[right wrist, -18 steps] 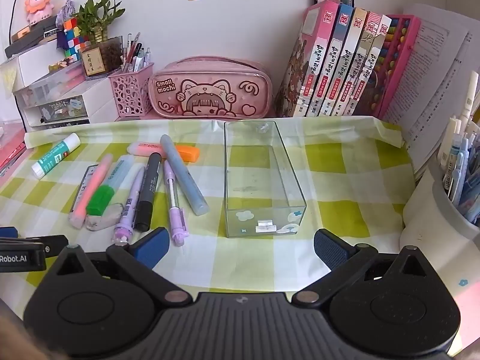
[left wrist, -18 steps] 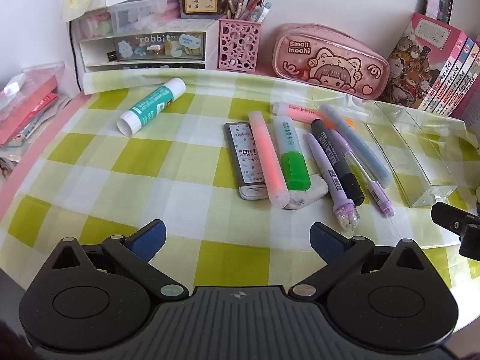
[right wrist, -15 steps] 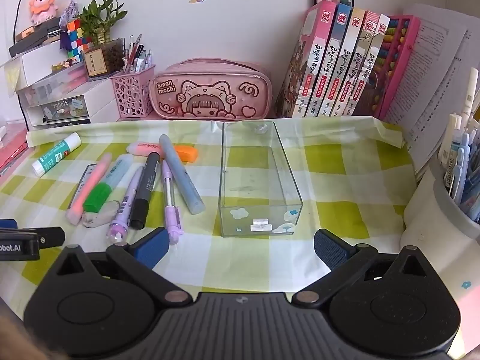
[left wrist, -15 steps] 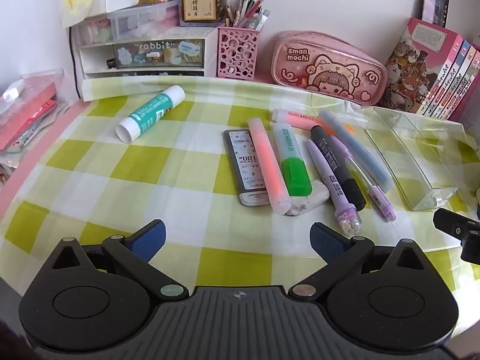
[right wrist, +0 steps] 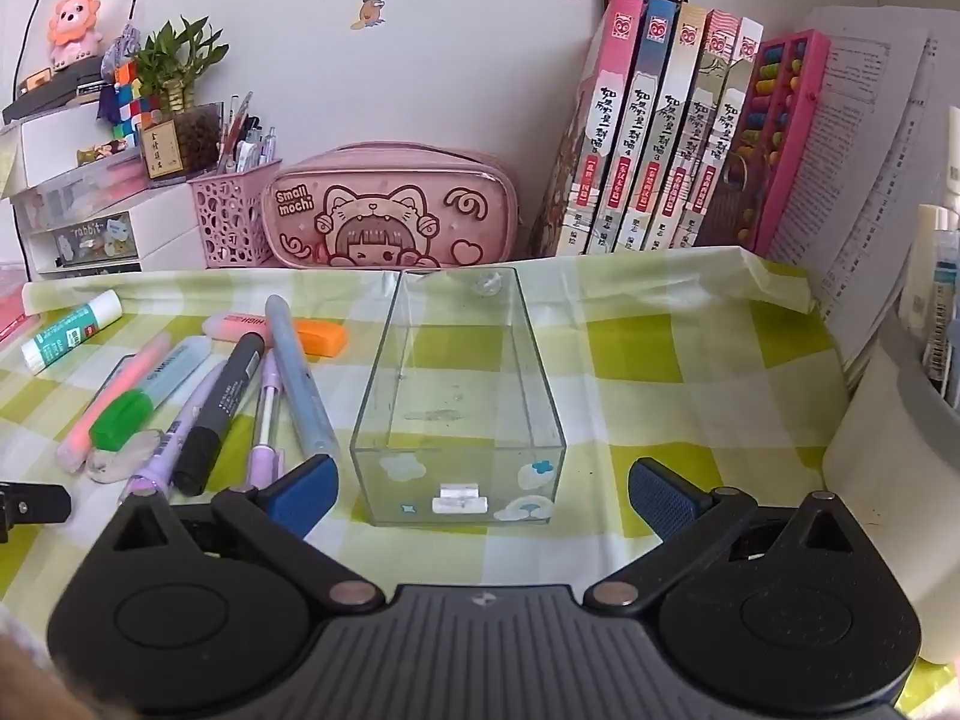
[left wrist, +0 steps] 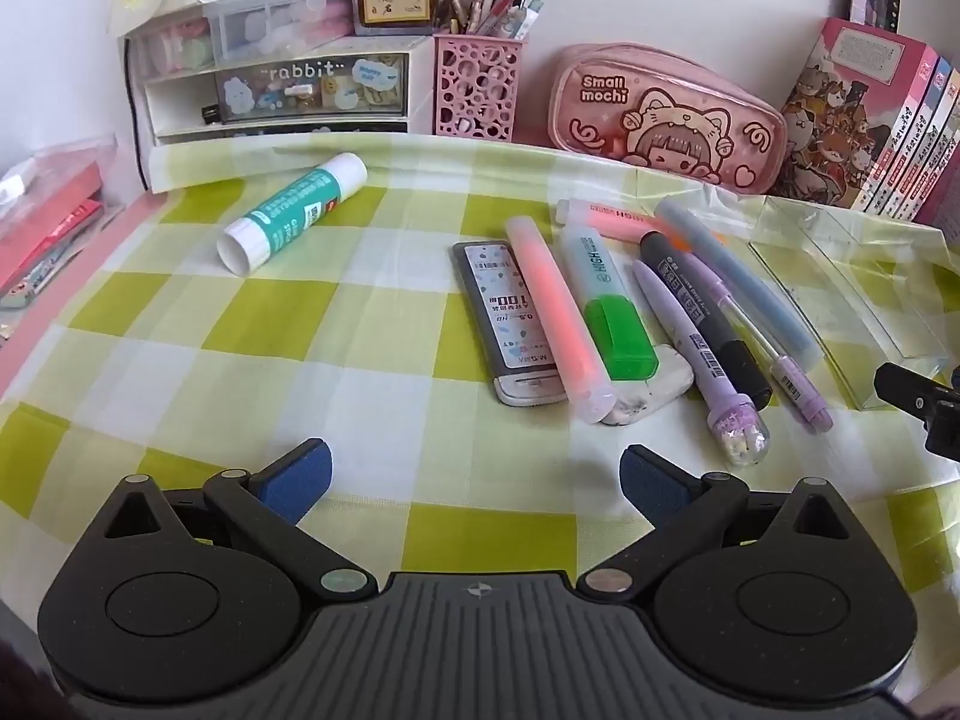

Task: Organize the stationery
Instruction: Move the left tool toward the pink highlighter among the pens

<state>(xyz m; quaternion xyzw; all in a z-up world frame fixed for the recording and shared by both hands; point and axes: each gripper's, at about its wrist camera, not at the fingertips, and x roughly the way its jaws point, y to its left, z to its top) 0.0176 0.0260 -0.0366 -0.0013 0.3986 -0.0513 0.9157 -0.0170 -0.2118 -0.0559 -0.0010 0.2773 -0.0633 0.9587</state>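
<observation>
Plainly nothing is sorted yet: the clear box point(right wrist: 459, 396) on the checked cloth point(left wrist: 180, 324) holds no stationery, and every loose piece lies outside it. Just left of the box, the pens and markers sit in a rough fan: a grey-blue pen point(right wrist: 297, 381) nearest it, then a lilac mechanical pencil point(right wrist: 267, 414), a black marker point(right wrist: 219, 414), a purple pen point(right wrist: 180, 426), a green highlighter point(right wrist: 147, 393) and a pink highlighter point(right wrist: 114, 399), with an orange highlighter point(right wrist: 276, 330) lying across the far end. An eraser point(left wrist: 645, 390) is tucked under the highlighters' near ends, and a lead case point(left wrist: 510, 324) lies flat beside the pink one. A glue stick point(left wrist: 294, 210) rests well apart to the left. Both tools are empty, jaws spread wide: the left gripper point(left wrist: 474, 471) hovers near the fan's near ends, the right gripper point(right wrist: 480, 483) faces the box's near end. By my judgement the whole job remains, all pieces still to go in.
</observation>
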